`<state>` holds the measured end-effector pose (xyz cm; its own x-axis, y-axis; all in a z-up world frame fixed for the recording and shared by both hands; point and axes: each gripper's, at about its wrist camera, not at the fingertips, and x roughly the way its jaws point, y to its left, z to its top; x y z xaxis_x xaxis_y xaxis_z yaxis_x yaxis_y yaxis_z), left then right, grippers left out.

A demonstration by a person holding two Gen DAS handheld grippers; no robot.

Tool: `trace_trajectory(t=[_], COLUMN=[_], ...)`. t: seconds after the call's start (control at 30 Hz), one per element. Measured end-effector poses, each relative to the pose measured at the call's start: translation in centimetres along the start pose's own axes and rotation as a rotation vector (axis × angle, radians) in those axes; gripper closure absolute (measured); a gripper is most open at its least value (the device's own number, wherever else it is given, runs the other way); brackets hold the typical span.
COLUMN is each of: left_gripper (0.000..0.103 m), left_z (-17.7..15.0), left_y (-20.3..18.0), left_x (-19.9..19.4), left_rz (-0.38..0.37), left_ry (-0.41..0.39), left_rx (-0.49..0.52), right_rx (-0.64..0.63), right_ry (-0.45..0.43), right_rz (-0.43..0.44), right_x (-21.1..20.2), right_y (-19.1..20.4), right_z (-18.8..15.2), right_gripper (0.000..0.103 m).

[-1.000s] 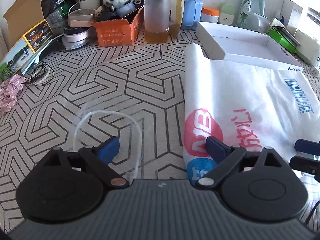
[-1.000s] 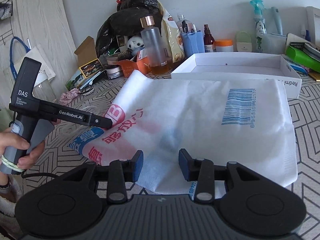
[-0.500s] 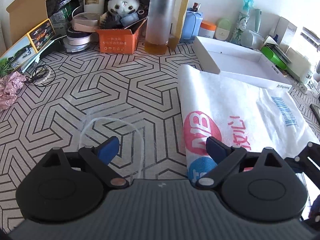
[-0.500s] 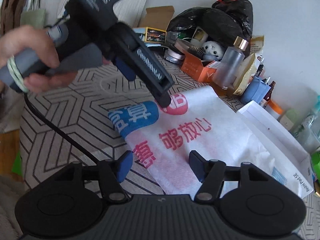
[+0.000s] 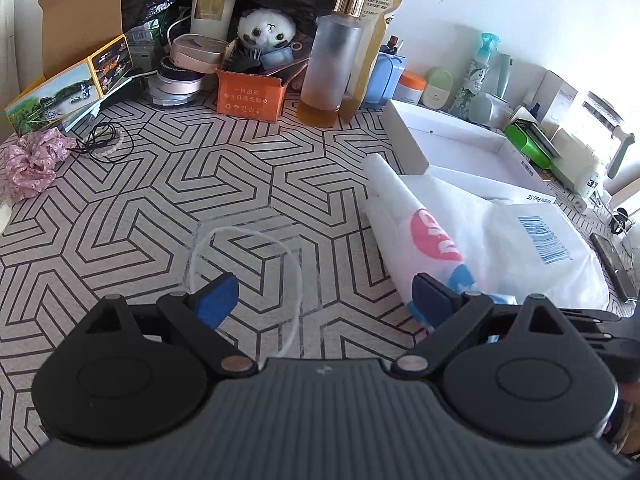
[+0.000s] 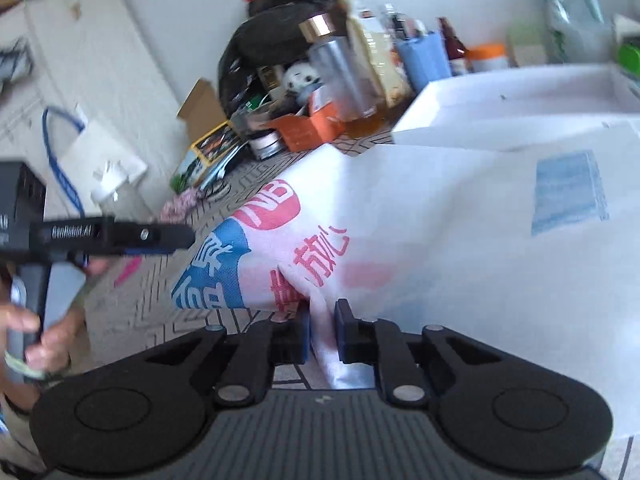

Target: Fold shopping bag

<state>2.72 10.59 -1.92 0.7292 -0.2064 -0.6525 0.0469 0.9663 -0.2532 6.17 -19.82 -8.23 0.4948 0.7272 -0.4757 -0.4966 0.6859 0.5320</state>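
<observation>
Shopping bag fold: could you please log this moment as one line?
right gripper: shut on shopping bag edge | left gripper: open, beside bag | fold: unfinished

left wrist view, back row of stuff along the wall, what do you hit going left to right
photo-printed box → orange carton → frosted bottle with gold cap → blue case → orange-lidded jar → pale green container → spray bottle

Left gripper jaws spread wide above the patterned worktop, holding nothing; a thin white loop handle lies between them. The white shopping bag, partly folded over, lies beside the right fingertip, near a white box.
</observation>
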Motion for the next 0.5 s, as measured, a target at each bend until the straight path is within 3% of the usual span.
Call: trace_trajectory(t=[0.17,0.23,0.4,0.5], left_gripper=[0.008,0.008,0.008,0.008], left_z=[-0.1,-0.1,-0.4,-0.7], left_y=[-1.0,-1.3,-2.2,-3.2], left_x=[0.0,0.2,0.8,0.7], left_rz=[-0.074,-0.124,-0.354,-0.371], left_ry=[0.002,0.014,0.052,0.057], left_rx=[0.012,-0.021,-0.171,-0.192], right_rx=[0.393,0.387,0.294,0.247], right_ry=[-0.039,-0.071,-0.115,-0.129], right_rz=[0.238,0.232,0.135,0.095], right_x=[-1.8,-2.5,-2.7,-2.3], right_y=[-5.2,-5.6,-3.8,-2.6], right_z=[-0.9,-1.3,-1.7,-1.6], right_gripper=[0.090,0.090,0.090,0.090])
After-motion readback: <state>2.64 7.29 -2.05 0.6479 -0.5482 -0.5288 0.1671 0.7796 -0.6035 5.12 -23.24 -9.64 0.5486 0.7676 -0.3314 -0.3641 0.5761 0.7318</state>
